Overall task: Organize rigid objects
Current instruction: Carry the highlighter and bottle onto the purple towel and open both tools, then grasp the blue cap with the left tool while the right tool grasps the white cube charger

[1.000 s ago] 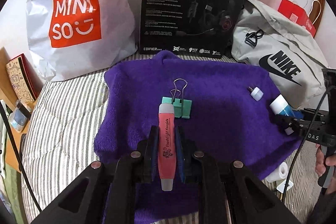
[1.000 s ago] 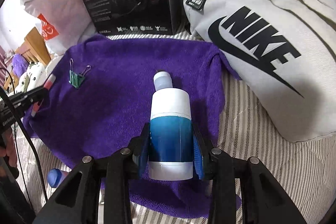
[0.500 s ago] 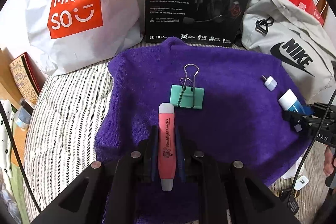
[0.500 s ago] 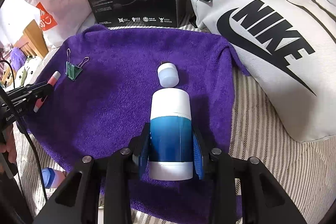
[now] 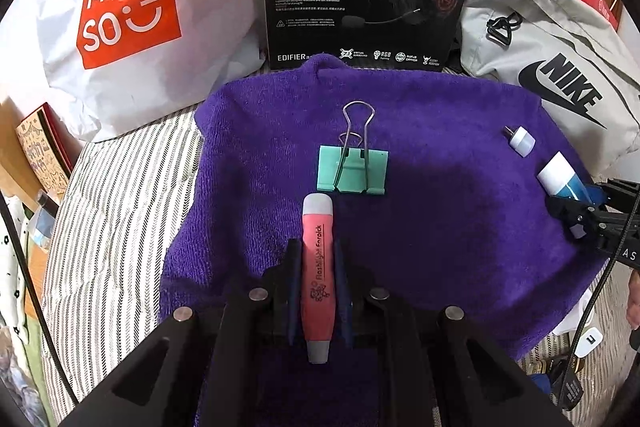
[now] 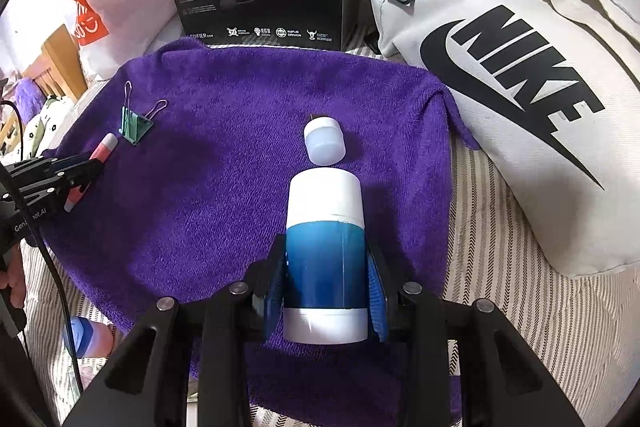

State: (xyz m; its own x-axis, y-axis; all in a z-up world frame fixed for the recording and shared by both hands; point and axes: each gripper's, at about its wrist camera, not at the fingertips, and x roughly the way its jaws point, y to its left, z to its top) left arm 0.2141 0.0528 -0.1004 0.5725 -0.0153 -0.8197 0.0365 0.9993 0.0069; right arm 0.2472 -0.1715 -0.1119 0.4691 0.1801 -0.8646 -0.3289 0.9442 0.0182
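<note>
Both grippers are sitting closer over the purple towel (image 5: 440,211) than a second ago. Left gripper (image 5: 318,267) is clamping a pink flashlight stick (image 5: 318,275) with nearly closed fingers, just short of the green binder clip (image 5: 354,171). Right gripper (image 6: 326,267) is gripping a blue-and-white bottle (image 6: 325,251), pointing toward the small white cap (image 6: 324,141) lying on the towel.

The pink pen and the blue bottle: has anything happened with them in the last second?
Both drew closer to the purple towel: the pink pen toward the green clip, the blue bottle toward the small white cap. The fingers kept their grips; clip and cap lay still.
</note>
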